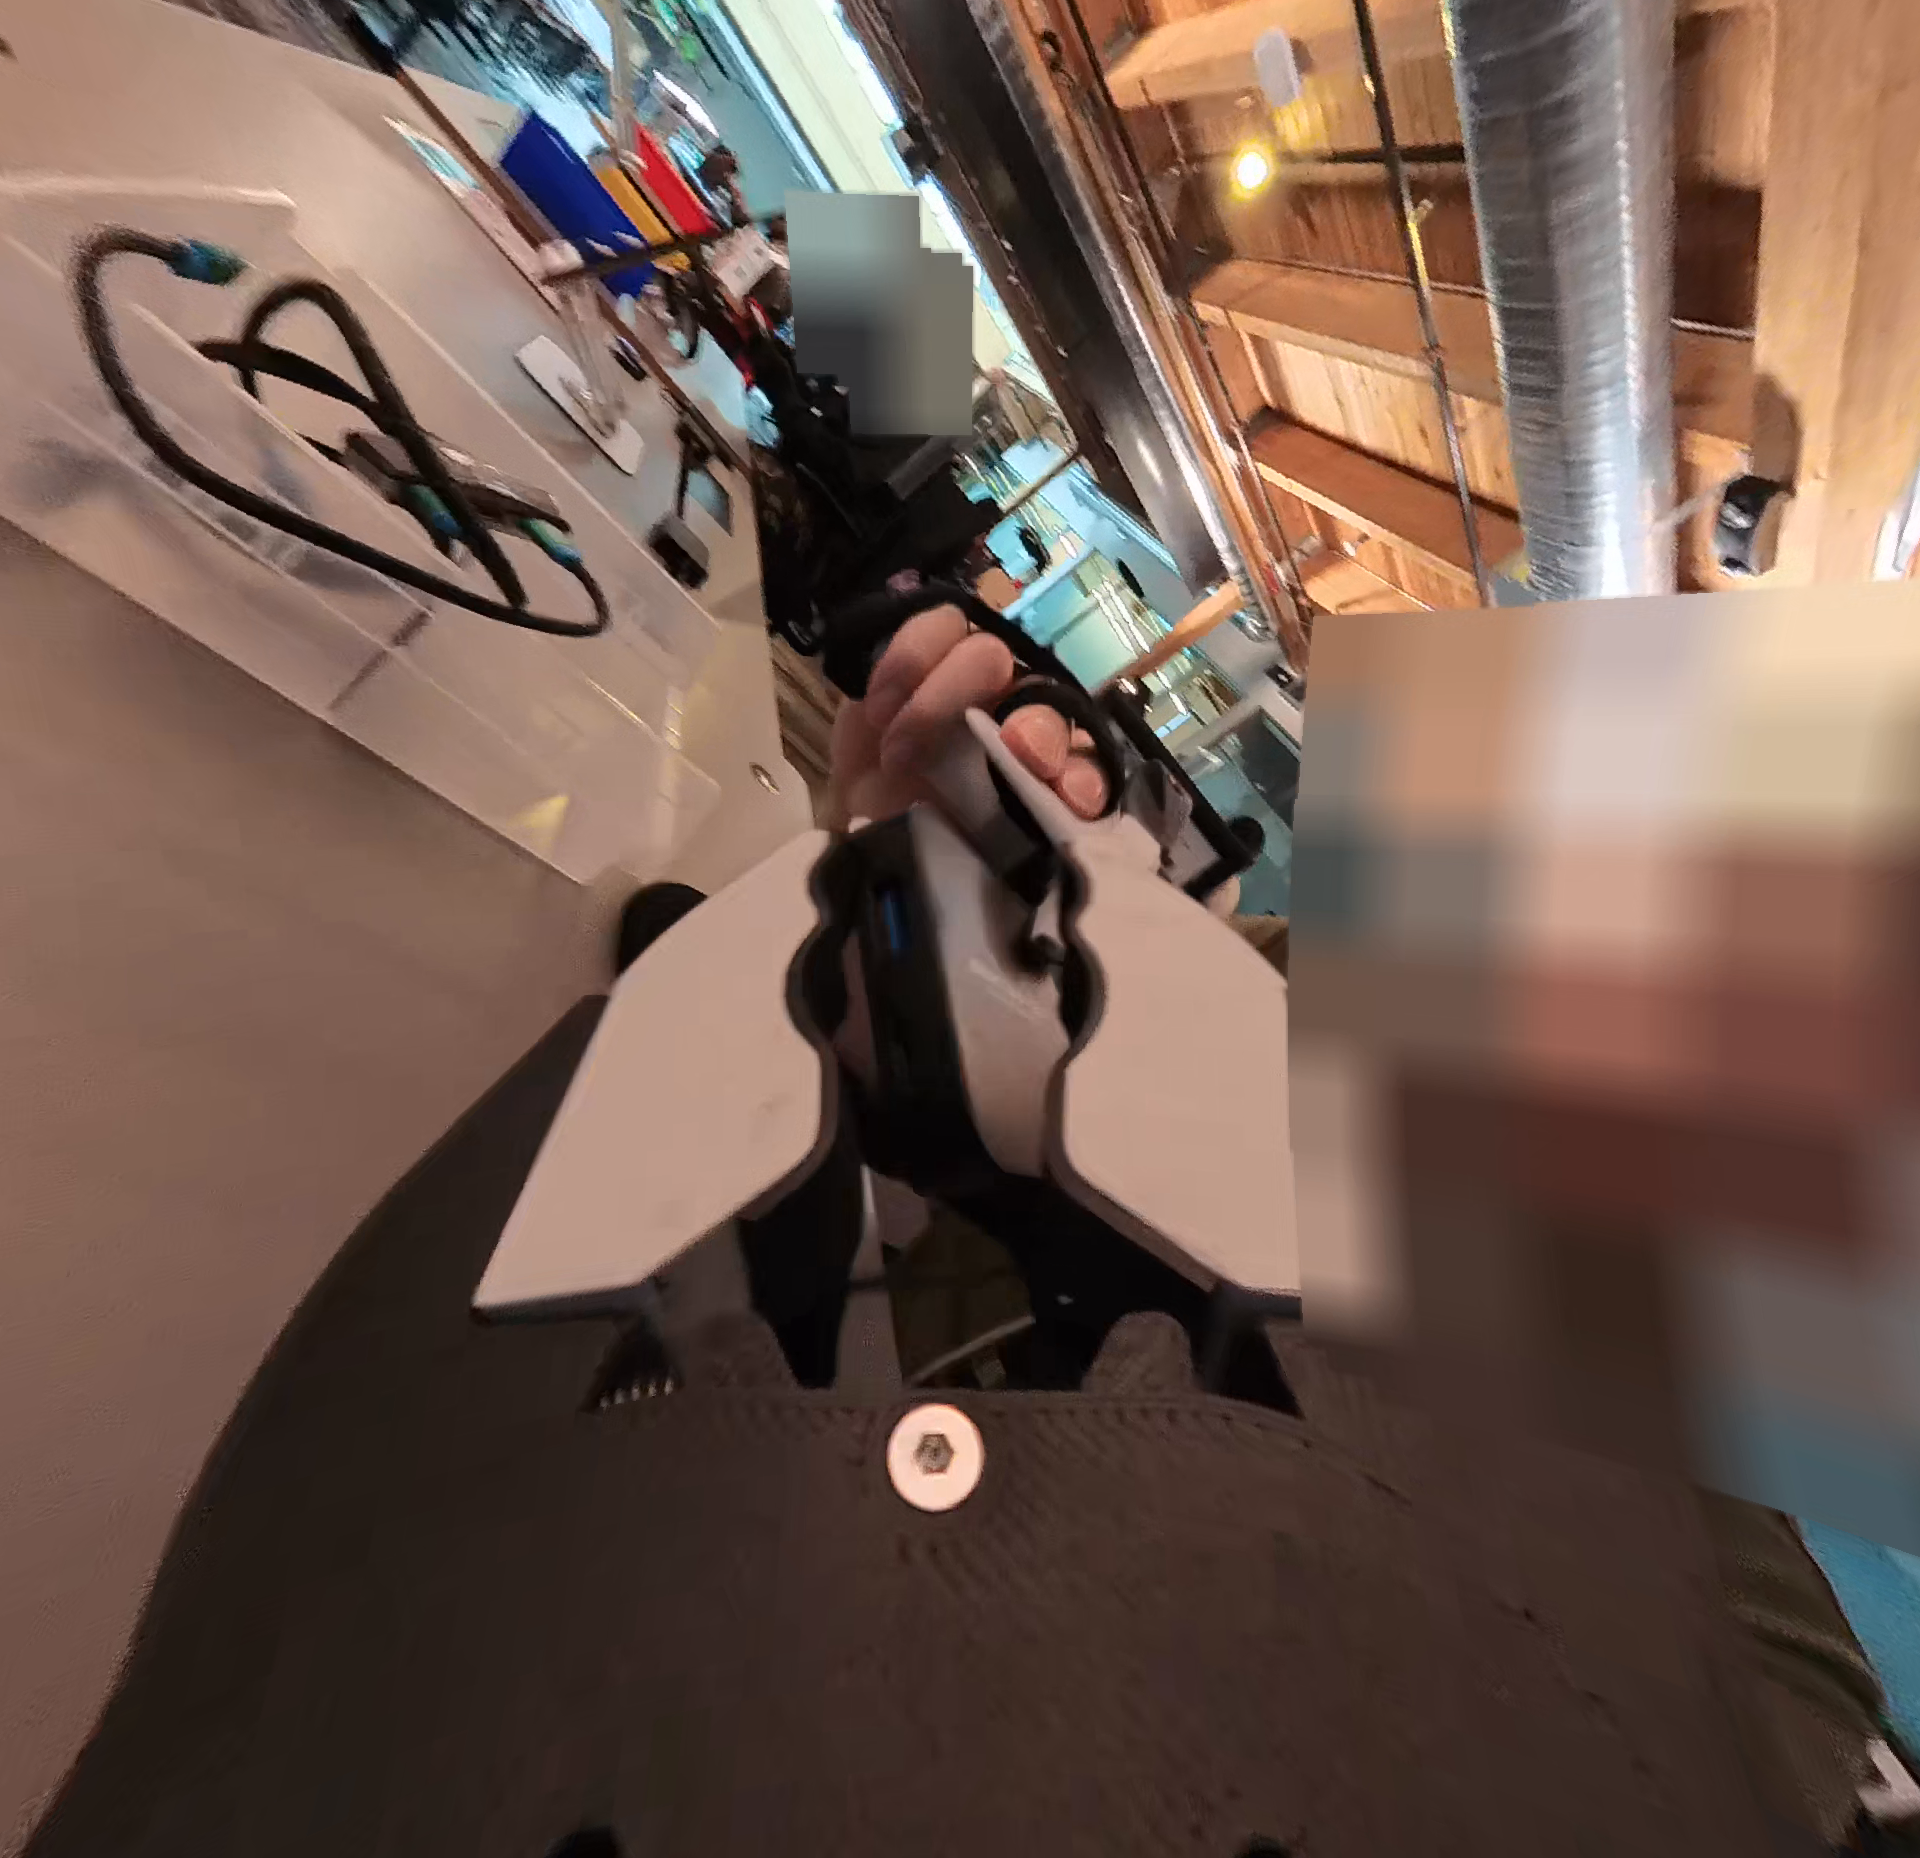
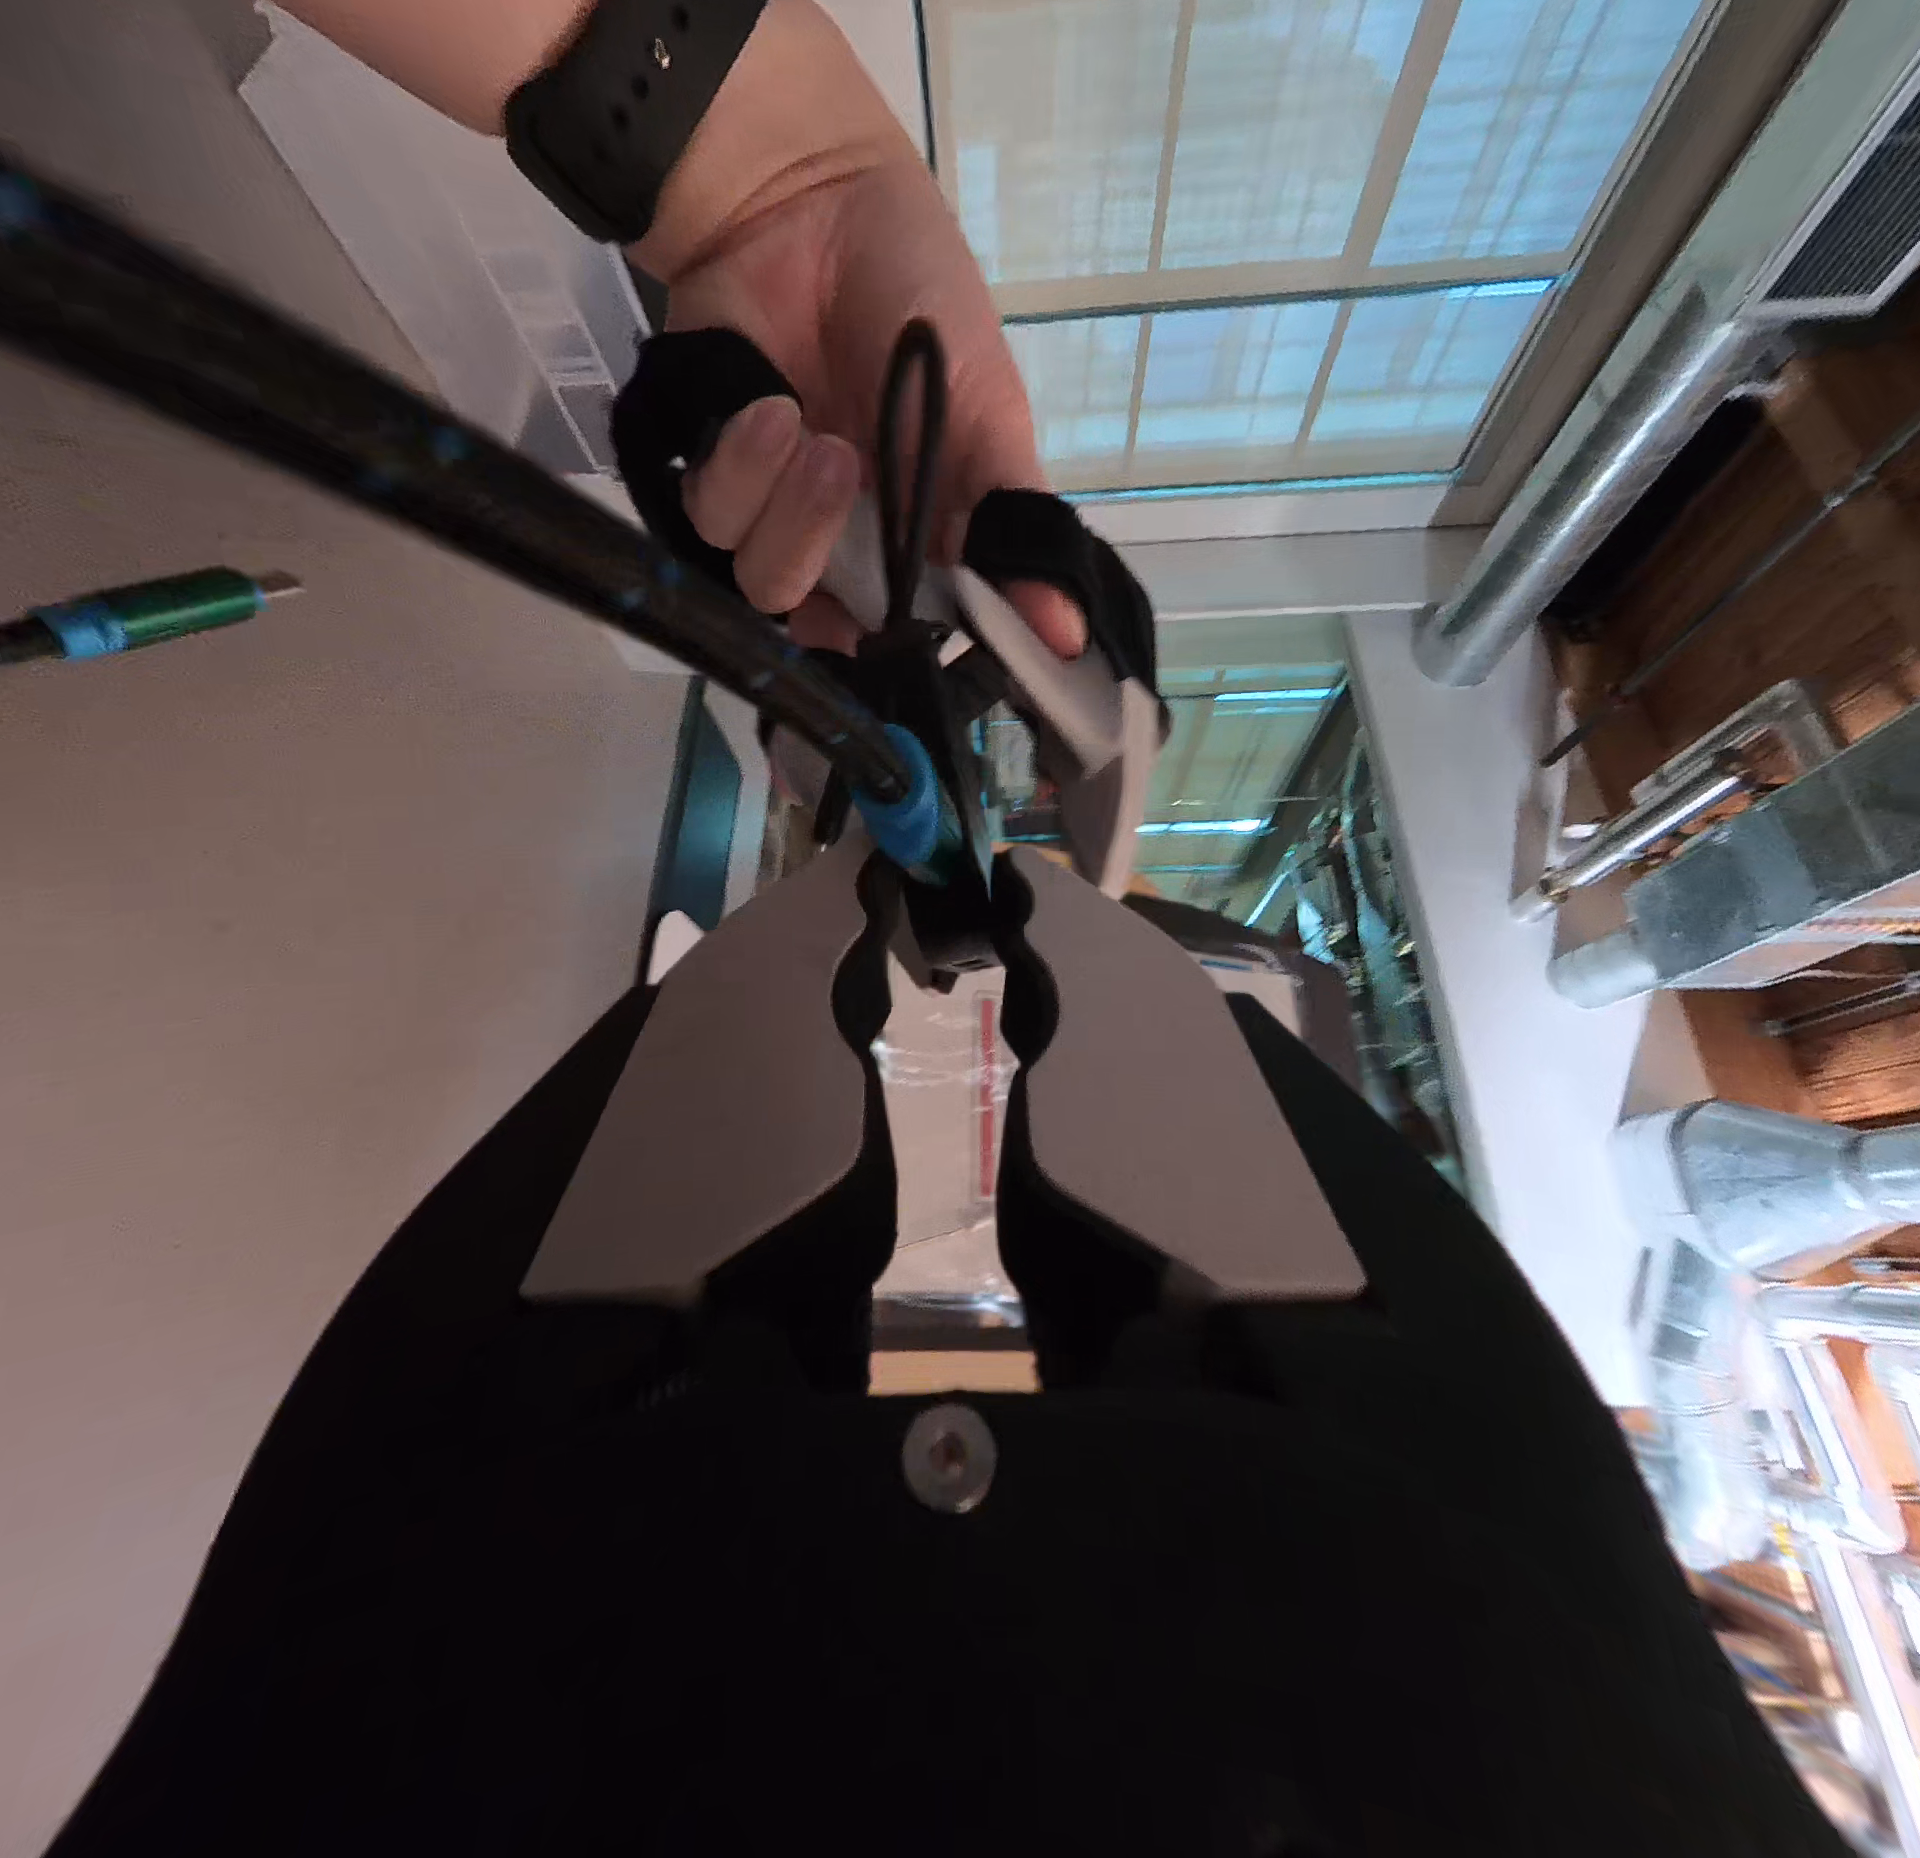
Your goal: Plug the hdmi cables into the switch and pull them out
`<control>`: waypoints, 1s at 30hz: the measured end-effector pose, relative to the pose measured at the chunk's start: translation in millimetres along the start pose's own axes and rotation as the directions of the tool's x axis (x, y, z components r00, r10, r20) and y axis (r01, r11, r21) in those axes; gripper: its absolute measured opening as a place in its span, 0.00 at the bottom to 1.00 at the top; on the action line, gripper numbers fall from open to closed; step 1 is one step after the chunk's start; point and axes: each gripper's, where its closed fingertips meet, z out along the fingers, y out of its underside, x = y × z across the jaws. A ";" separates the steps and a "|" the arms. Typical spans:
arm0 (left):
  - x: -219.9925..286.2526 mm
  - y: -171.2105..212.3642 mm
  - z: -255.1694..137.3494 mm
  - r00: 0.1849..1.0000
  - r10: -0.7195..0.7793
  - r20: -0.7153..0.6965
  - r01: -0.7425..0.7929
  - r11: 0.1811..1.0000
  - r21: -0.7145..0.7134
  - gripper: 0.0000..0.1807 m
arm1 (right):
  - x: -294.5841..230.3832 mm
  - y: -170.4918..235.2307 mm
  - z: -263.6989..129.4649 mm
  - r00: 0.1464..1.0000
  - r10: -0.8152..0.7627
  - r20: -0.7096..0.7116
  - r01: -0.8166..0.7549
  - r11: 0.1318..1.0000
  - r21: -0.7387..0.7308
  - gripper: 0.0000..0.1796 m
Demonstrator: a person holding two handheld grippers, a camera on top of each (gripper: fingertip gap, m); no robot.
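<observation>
While the two grippers meet tip to tip in the air beside the table [image 1: 156, 977], these values apply.

Left gripper [image 1: 951, 873]: pressed onto a grey box with a black face, judged to be the switch [image 1: 987, 1008].
Right gripper [image 2: 940, 873]: nearly closed, pinching the plug [image 2: 904, 811] below its blue collar.
Cable [image 2: 312, 395]: leaves the plug toward the far left.
Switch position: between the left fingers, long axis along them, black port face turned left.
Governing relation: plug and switch lie just beside each other at the fingertips. The right gripper is nearer the plug.
Seating: cannot be told; the joint is hidden.
Spare plug [image 2: 177, 613]: green, free, well to the left.
Other cables [image 1: 312, 437]: coiled on the table, far left.
</observation>
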 end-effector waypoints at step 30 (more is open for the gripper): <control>41.3 -51.0 -57.5 0.939 0.212 0.271 -0.297 0.897 0.329 0.20 | -37.9 309.5 -304.3 0.322 0.526 -0.787 -0.820 -0.260 -0.509 0.09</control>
